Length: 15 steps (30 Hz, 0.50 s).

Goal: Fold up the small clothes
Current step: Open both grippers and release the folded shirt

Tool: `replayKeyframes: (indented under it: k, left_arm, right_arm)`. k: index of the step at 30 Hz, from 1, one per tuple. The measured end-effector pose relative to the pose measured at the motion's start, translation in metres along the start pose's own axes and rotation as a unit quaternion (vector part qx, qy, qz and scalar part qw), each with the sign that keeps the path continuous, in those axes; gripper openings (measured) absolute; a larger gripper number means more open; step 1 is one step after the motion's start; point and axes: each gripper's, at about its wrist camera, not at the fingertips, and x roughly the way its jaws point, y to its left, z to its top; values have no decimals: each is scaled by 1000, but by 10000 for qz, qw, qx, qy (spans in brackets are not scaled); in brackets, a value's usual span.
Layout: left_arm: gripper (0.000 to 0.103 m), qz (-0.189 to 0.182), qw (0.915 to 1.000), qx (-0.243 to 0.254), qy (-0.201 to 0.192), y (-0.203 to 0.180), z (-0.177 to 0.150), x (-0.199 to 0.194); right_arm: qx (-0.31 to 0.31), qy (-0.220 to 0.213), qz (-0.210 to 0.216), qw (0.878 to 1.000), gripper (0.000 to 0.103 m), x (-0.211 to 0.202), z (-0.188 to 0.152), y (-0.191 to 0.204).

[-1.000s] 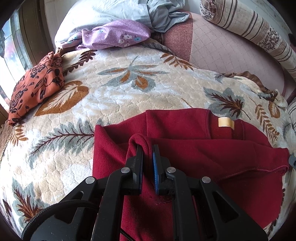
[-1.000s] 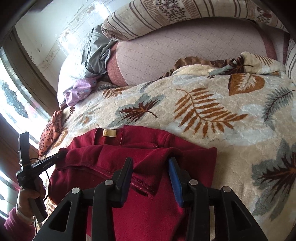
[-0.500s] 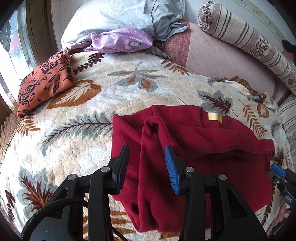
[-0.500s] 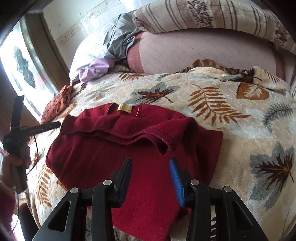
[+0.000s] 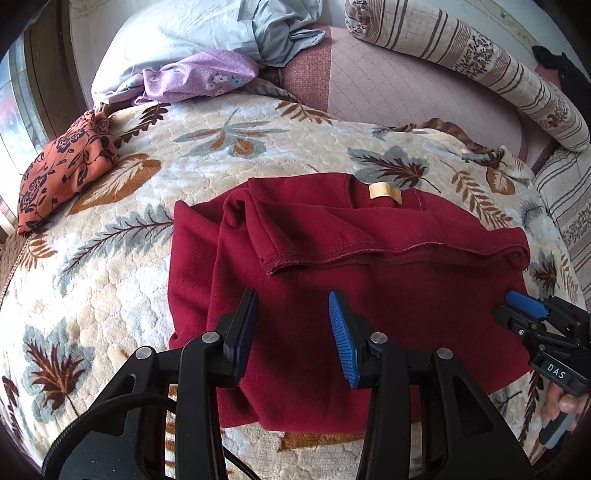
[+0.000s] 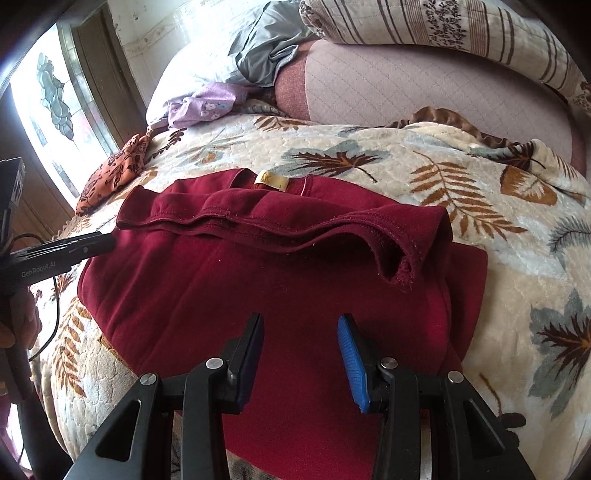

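1. Left hand-held gripper (image 5: pixel 293 334): we log its jaws spread with nothing between them, poised above the near part of the garment; they have just been opening.
2. Right hand-held gripper (image 6: pixel 301 354): jaws likewise parted and empty, hovering over the garment's near half.
3. Dark red top (image 5: pixel 369 295): it lies on the leaf-patterned blanket (image 5: pixel 221 147) of the bed, neck label (image 5: pixel 384 192) at the far edge. We judge one fold made: a hemmed edge (image 6: pixel 280 232) lies across the middle, and both side portions appear turned in.
4. Remaining for this item, as we judge: a further fold and flattening the rumpled hem corner (image 6: pixel 402 273).
5. Other clothes: an orange floral piece (image 5: pixel 62 170) and a lilac floral piece (image 5: pixel 199 74) sit well apart near the pillow (image 5: pixel 177 33); whether they are folded we cannot tell.
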Motion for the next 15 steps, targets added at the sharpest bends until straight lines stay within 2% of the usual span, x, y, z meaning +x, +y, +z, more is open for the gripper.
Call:
replayKeyframes:
  k: [9, 15]
  left_arm:
    - [39, 47, 9998, 167, 135, -15, 0, 16]
    - [39, 253, 9991, 206, 274, -14, 11, 43]
  right_arm:
    - [56, -88, -70, 9999, 40, 4, 8, -4]
    - [185, -175, -249, 9994, 40, 19, 23, -13]
